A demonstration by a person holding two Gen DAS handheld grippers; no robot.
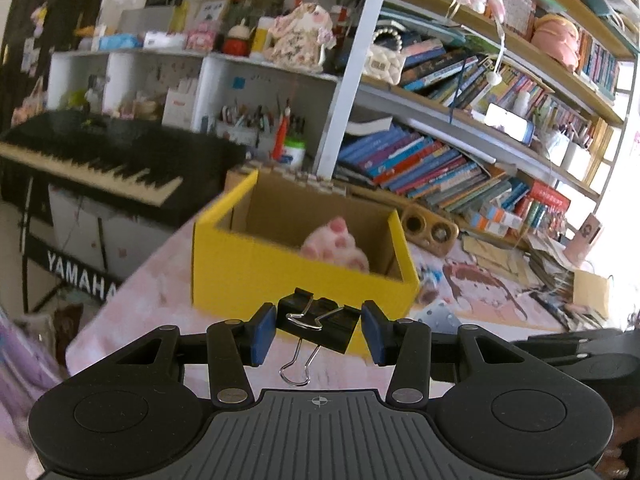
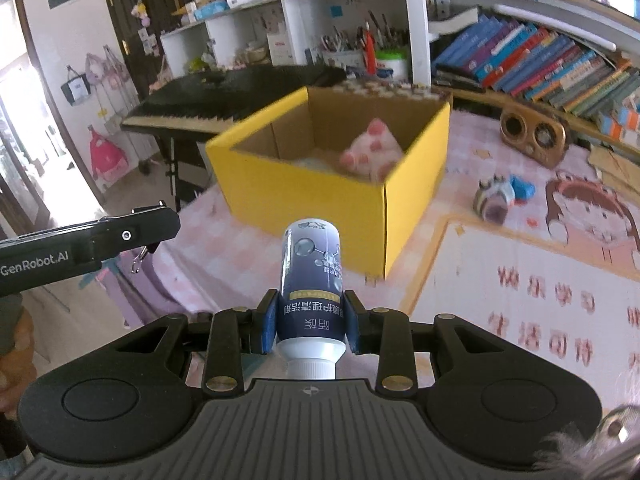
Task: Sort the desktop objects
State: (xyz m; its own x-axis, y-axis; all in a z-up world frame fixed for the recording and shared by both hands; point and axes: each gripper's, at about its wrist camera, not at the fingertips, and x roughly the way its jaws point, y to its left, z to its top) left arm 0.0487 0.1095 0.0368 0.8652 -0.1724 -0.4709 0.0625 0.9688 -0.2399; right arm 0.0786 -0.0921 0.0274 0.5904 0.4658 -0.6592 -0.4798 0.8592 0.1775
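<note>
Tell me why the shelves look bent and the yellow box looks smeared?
Left wrist view: the fisheye lens bows the shelves; the box is motion-blurred, while the clip in the claw stays sharp. Right wrist view: the box is blurred, the bottle crisp.

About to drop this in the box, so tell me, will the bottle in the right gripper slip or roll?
The bottle looks smooth and glossy, so it may slip. It is round, so probably rolls once inside the yellow box. The right gripper clamps only near its cap end.
</note>
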